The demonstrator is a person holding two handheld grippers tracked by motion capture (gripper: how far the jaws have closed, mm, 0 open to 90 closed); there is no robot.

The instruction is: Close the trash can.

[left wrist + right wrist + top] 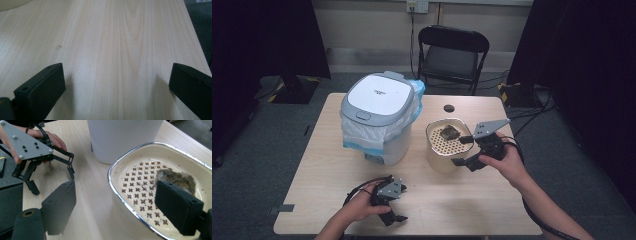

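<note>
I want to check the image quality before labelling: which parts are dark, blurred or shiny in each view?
High view: the room's edges are very dark, the table evenly lit. Left gripper view: the wood grain is soft, and the open left gripper throws faint shadows. Right gripper view: the open right gripper is blurred, while the strainer's metal rim shows glare.

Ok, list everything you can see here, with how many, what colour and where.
Table: one, light wood, centre.
Bin: one, white and grey, lid shut, bag liner, table's far left.
Strainer tub: one, cream, perforated insert, right of the bin.
Clump: one, brownish, in the tub.
Chair: one, black, behind the table.
Round cap: one, black, table's far edge.
Left gripper: black, open, near edge.
Right gripper: black, open, fingers straddling the tub's rim.
</note>
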